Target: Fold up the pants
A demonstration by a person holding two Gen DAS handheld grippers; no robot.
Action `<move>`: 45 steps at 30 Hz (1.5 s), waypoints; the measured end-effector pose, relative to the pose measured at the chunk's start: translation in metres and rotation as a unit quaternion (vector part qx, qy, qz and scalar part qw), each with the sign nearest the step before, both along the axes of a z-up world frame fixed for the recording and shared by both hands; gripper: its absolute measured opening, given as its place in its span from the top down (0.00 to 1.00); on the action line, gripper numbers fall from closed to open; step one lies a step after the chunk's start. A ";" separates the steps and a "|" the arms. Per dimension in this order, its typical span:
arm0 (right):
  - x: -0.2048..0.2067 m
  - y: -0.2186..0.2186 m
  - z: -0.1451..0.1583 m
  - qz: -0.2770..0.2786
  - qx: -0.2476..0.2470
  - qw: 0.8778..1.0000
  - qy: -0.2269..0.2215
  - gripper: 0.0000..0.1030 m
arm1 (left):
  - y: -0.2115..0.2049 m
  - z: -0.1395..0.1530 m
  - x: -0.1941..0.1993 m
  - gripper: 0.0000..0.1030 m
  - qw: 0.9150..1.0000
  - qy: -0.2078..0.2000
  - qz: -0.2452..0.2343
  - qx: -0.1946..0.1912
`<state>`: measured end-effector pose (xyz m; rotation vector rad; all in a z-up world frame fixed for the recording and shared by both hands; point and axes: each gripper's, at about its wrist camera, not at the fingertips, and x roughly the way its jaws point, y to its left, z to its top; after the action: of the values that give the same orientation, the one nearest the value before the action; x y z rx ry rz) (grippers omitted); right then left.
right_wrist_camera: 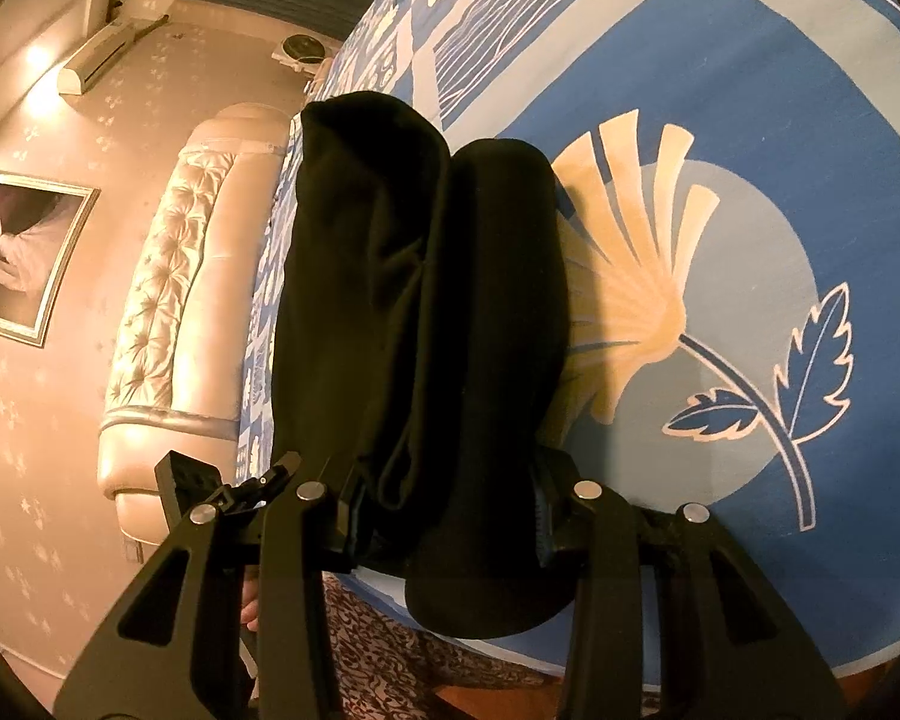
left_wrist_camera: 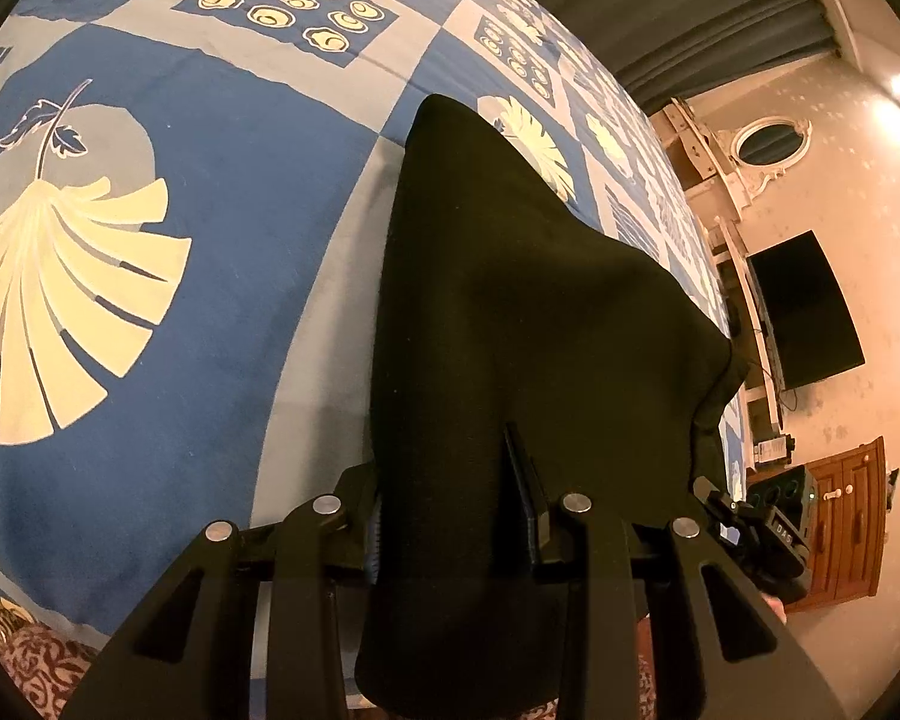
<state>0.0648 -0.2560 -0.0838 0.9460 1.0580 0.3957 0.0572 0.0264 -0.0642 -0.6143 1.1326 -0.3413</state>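
Black pants [left_wrist_camera: 510, 312] lie on a bed with a blue and cream patterned cover [left_wrist_camera: 222, 228]. In the left wrist view my left gripper [left_wrist_camera: 450, 516] is shut on the near edge of the pants, with cloth draped between and over its fingers [left_wrist_camera: 525, 492]. In the right wrist view my right gripper [right_wrist_camera: 444, 516] is shut on the black pants [right_wrist_camera: 426, 300], which run away from it in two thick folds over the bed cover [right_wrist_camera: 720, 120]. The cloth hides most of both grippers' pads.
A dark curtain [left_wrist_camera: 660, 0], a wall mirror [left_wrist_camera: 771, 141], a black TV [left_wrist_camera: 804, 312] and a wooden cabinet [left_wrist_camera: 846, 516] stand to the right. A padded headboard [right_wrist_camera: 174, 276], a framed picture [right_wrist_camera: 18, 252] and an air conditioner [right_wrist_camera: 99, 60] are on the left. A patterned rug [right_wrist_camera: 390, 648] lies below.
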 end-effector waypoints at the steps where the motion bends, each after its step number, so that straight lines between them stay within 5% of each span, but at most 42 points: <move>1: 0.000 0.001 0.001 0.000 -0.001 1.000 -0.001 0.62 | 0.001 -0.001 0.000 0.68 1.000 0.000 0.000 -0.001; 22: -0.004 0.005 0.002 -0.006 0.002 1.000 -0.008 0.62 | 0.004 -0.004 0.003 0.67 1.000 -0.007 -0.013 -0.010; 27: -0.008 -0.002 0.000 0.004 0.002 1.000 -0.006 0.61 | 0.013 -0.008 0.000 0.63 0.997 -0.022 -0.031 -0.062; 31: -0.016 -0.012 -0.003 0.012 0.016 1.000 0.002 0.50 | 0.035 -0.008 -0.008 0.59 0.994 -0.033 -0.035 -0.094; 37: -0.004 -0.026 0.022 0.016 -0.024 0.999 -0.027 0.23 | 0.054 -0.002 0.008 0.50 0.995 -0.058 -0.029 -0.075; 45: 0.083 -0.025 0.018 0.001 -0.011 0.999 -0.043 0.18 | 0.025 -0.010 0.076 0.49 0.995 -0.051 -0.028 -0.087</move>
<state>0.1480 -0.2811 -0.0659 0.9016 0.9829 0.4222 0.1336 0.0519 -0.0746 -0.7108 1.0293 -0.5173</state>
